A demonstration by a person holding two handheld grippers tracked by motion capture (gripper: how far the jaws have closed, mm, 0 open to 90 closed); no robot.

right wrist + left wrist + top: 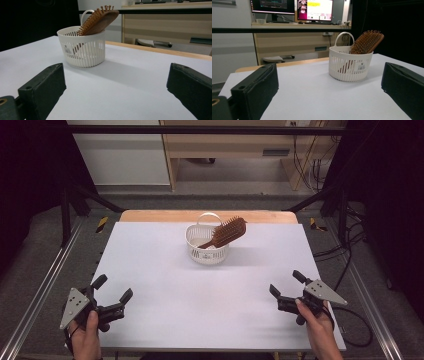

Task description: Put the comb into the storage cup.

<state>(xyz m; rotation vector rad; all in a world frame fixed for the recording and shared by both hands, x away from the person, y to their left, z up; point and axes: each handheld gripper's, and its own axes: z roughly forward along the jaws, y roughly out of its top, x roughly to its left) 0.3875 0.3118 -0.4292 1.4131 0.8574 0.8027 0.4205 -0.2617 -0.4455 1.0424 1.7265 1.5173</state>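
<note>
Wooden hairbrush (227, 232) leans in the white basket (207, 251) (handle down), both tools (113, 296) (286, 283) spread apart, empty and well back, so handling looks unstarted.

Between your left gripper (113, 289) and your right gripper (286, 283) the white counter (165, 285) lies bare, so you can sweep either one across the near half without meeting anything. The one obstacle is the white basket (207, 249), standing toward the far edge near the middle, well apart from both grippers. Its handle (209, 216) rises upright at the back, and the wooden hairbrush (227, 232) leans out over its right rim, narrowing the way in from above. To the left and right of the basket the counter is open to its edges.
</note>
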